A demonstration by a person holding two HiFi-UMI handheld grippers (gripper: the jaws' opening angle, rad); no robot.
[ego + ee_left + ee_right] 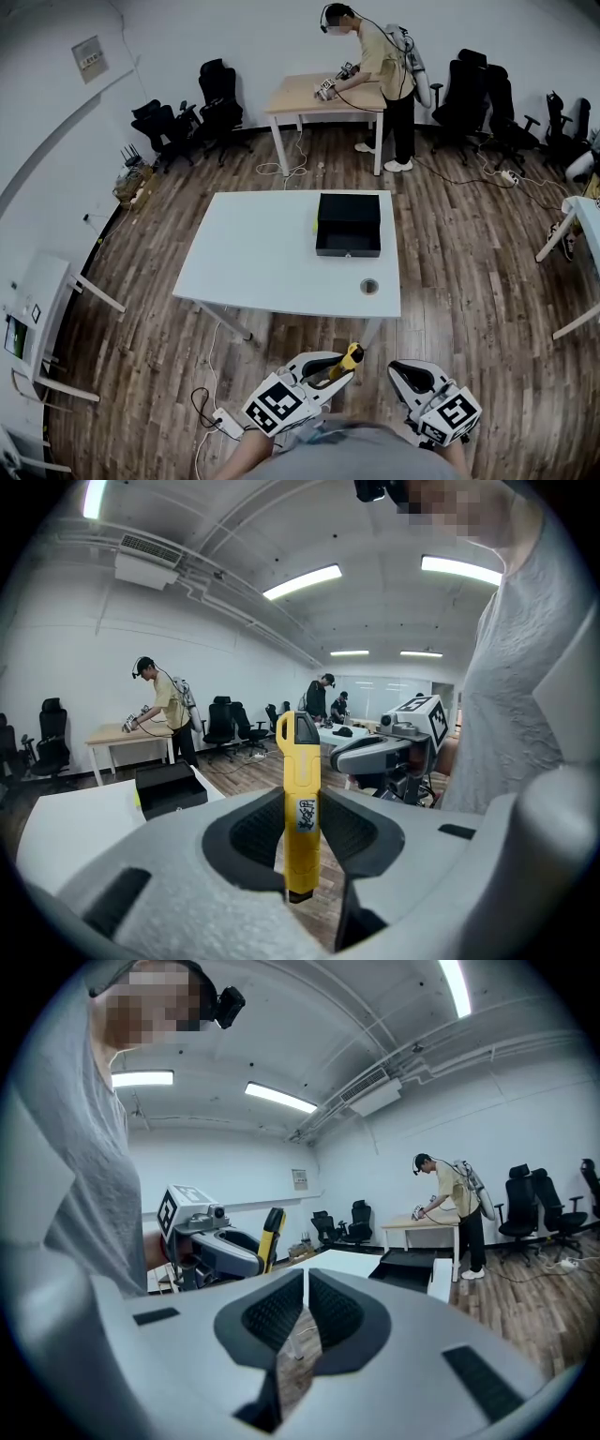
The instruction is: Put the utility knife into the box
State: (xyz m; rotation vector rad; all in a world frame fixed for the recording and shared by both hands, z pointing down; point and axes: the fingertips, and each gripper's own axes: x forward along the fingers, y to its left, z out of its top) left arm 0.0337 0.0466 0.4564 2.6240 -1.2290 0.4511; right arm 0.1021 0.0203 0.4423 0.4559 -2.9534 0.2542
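Observation:
The yellow utility knife (300, 794) stands upright between the jaws of my left gripper (302, 810), which is shut on its body. In the head view the left gripper (336, 368) is held low, in front of the white table (262, 253), with the knife (352, 355) poking out towards it. The black box (349, 225) lies open on the table's far right part, well ahead of both grippers. My right gripper (398, 369) hangs beside the left one. Its pads (281, 1312) meet with nothing between them. The box (171, 787) also shows at the left gripper view's left.
A small round object (369, 286) lies near the table's front right corner. Another person (380, 66) works at a wooden table (300, 94) at the back. Black office chairs (211, 108) line the walls. A power strip with cables (220, 422) lies on the floor near my feet.

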